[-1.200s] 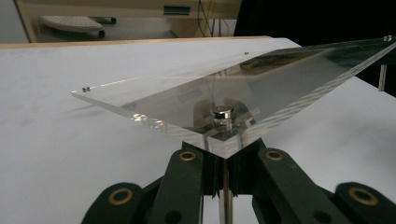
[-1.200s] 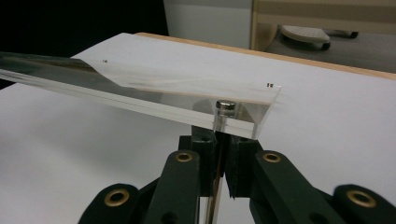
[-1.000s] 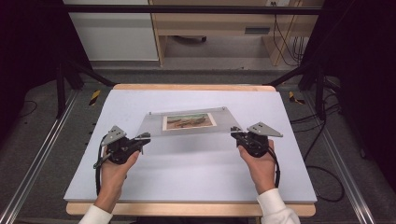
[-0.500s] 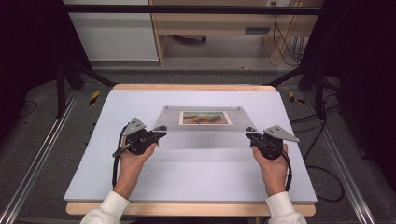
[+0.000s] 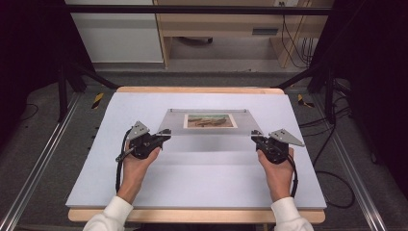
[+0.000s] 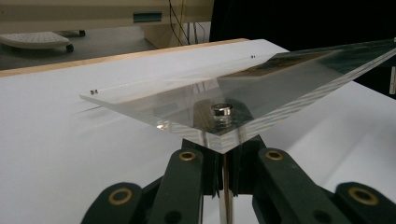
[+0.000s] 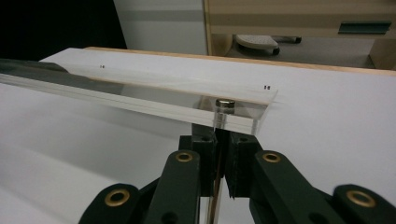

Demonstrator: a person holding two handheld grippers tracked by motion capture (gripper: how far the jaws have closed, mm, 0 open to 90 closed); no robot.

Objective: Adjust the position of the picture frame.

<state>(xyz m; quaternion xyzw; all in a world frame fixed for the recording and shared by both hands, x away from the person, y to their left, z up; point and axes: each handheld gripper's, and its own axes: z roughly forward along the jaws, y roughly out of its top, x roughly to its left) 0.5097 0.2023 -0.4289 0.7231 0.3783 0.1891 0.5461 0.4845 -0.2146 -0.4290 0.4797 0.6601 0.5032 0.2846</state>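
— White table (image 5: 202, 178), wooden edge at the far side. Where is the clear acrylic frame (image 5: 210, 122)?
— Mid-table, near edge lifted, a landscape picture (image 5: 210, 120) inside.
— The grippers?
— Left gripper (image 5: 165, 134) clamps its near-left corner, right gripper (image 5: 254, 136) its near-right corner; each pair of jaws closed narrow on it.

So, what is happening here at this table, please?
A person holds a clear acrylic frame with a picture inside it, using two tools. The left hand-held gripper is shut on the near left corner, and the right hand-held gripper is shut on the near right corner. The near edge is lifted above the white table; whether the far edge touches it is unclear.
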